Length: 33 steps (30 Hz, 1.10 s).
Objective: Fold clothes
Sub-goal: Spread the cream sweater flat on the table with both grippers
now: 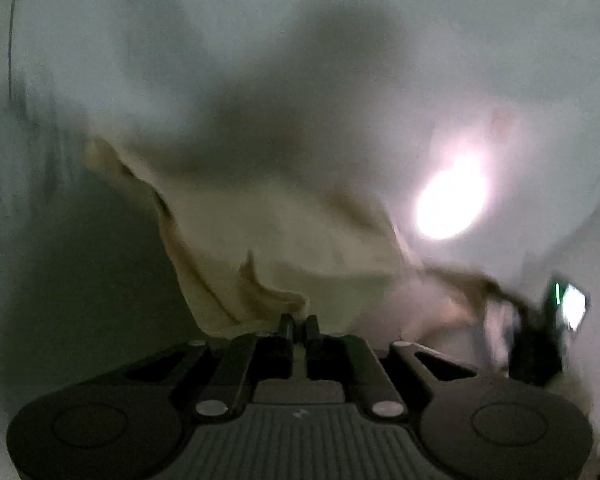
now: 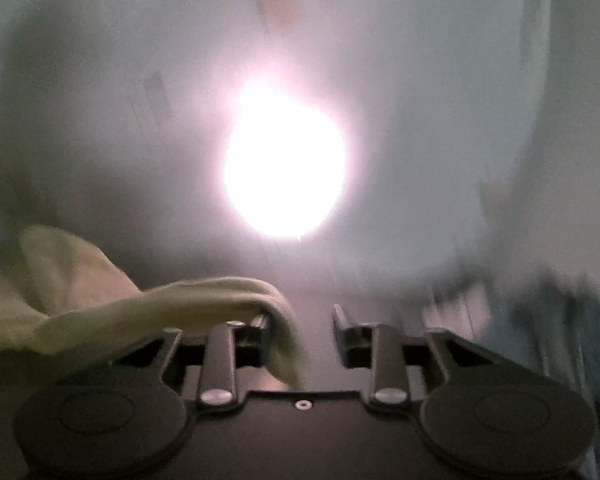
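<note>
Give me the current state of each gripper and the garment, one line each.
Left gripper: jaws shut on the cream garment's edge.
Right gripper: jaws open, a fold draped over one finger, not pinched.
Cream garment: lifted, hanging rumpled, unfolded.

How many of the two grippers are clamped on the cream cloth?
1. The left gripper is shut on the cream cloth. The right gripper stands open, the cloth only draped over its left finger.
</note>
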Tool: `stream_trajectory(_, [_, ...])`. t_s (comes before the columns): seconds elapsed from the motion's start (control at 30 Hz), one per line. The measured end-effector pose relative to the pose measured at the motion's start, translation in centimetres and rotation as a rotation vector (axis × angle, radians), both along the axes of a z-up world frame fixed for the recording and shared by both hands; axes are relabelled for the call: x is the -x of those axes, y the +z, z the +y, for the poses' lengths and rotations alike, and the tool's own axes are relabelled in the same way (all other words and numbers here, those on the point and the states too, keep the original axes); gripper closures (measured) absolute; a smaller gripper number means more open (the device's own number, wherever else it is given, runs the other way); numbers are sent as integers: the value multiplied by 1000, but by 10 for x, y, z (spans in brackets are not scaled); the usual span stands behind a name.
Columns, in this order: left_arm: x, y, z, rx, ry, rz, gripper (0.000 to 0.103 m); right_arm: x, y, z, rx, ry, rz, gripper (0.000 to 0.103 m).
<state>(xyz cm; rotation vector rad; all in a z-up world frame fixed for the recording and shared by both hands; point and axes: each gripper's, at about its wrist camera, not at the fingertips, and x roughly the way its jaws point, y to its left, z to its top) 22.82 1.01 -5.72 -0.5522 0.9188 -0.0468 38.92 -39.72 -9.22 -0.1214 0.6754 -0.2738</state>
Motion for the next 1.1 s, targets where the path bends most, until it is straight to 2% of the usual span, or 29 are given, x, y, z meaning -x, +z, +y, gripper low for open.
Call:
stream_trajectory(0.03, [2, -25, -10, 5, -16, 81, 95, 9, -22, -6, -32, -23, 80, 67])
stream_trajectory(0.07, [3, -42, -15, 0, -17, 147, 96, 20, -37, -10, -81, -39, 121, 64])
stream_trajectory(0.1, [6, -51, -15, 8, -11, 189, 94, 34, -47, -11, -137, -50, 144, 57])
stream_trajectory(0.13, [7, -53, -13, 16, 0, 196, 91, 46, -54, -7, -192, -56, 153, 54])
stream_trajectory(0.2, [13, -47, -7, -36, 24, 157, 68, 58, -62, 14, -271, -54, 160, 52])
stream_trajectory(0.23, [14, -43, -5, -85, 28, 139, 55, 67, -65, 24, -311, -53, 162, 52])
stream_trajectory(0.33, [1, -38, 11, -224, 63, 128, 32, 79, -82, 55, -499, -30, 159, 52])
stream_trajectory(0.43, [-21, -45, 38, -290, 95, 130, 21, 90, -95, 87, -657, -26, 174, 52])
stream_trajectory(0.57, [-54, -65, 78, -379, 81, 155, 20, 105, -117, 130, -786, -41, 218, 52])
stream_trajectory(0.63, [-74, -76, 91, -433, 64, 165, 20, 109, -123, 149, -794, -36, 241, 52])
stream_trajectory(0.73, [-91, -92, 108, -464, 35, 172, 20, 110, -127, 170, -754, -44, 247, 51])
stream_trajectory(0.8, [-98, -100, 119, -466, 25, 174, 19, 112, -129, 184, -718, -56, 247, 47])
stream_trajectory(0.9, [-110, -111, 133, -477, 12, 159, 19, 112, -131, 198, -656, -73, 243, 46])
stream_trajectory(1.0, [-122, -121, 139, -485, -54, 151, 19, 118, -129, 207, -611, -92, 240, 46])
stream_trajectory(1.1, [-128, -129, 141, -477, -110, 143, 19, 121, -127, 214, -612, -103, 244, 47])
